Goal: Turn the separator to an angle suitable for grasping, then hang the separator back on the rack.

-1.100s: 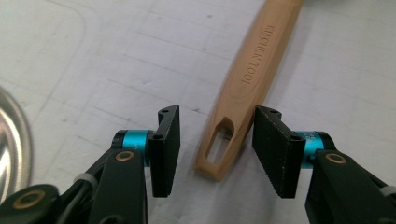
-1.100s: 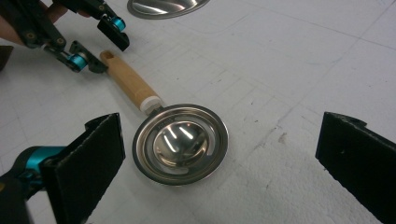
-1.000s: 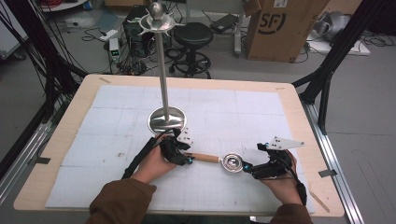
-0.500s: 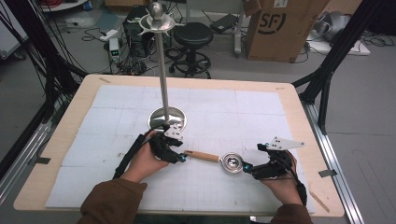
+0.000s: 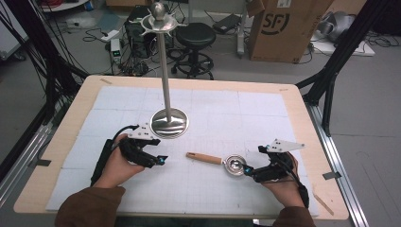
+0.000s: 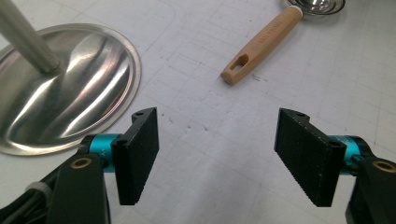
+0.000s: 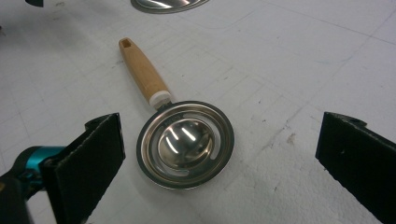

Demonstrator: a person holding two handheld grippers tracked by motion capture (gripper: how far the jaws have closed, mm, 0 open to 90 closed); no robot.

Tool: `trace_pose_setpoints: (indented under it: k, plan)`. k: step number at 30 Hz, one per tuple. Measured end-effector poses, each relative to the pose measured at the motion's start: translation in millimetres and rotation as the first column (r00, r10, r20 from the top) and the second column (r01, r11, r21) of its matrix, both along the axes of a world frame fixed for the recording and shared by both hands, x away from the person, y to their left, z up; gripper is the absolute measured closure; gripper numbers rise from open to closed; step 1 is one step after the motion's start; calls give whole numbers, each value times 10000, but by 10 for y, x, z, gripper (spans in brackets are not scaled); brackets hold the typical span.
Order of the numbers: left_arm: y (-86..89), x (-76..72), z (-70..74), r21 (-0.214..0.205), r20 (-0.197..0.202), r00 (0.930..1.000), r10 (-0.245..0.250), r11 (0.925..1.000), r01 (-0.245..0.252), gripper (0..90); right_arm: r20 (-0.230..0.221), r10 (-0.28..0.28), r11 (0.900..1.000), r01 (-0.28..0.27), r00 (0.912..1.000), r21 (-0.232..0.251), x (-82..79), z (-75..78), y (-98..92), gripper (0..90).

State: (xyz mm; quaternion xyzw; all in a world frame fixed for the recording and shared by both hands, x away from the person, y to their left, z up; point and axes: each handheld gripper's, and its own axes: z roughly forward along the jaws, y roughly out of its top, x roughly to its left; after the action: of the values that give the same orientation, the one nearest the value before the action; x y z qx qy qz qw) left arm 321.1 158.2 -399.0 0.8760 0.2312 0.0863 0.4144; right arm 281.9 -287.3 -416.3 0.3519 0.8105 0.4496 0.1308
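The strainer (image 5: 222,162) lies flat on the bench (image 5: 293,101), its wooden handle pointing toward the left gripper (image 5: 158,160) and its steel bowl just ahead of the right gripper (image 5: 249,172). The left fingers (image 6: 137,156) have just been opening and stand apart with nothing between them, near the stand (image 5: 169,124). The right fingers (image 7: 88,163) are spread wide, clear of the bowl.
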Motion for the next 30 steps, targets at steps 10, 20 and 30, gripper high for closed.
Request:
trace_pose_setpoints:
  k: [10,20,30]
  plan:
    - [279,12,101,-671,164,9995,275,9974,-263,187,-26,13,10000,-13,10000,-17,14,15,30,3]
    - [518,16,157,-1187,241,9983,526,9917,-494,102,-21,175,9998,-175,9998,-113,15,35,87,3]
    - [575,15,127,-1359,172,9978,642,9888,-613,84,-28,424,9986,-425,9991,-308,52,84,180,3]
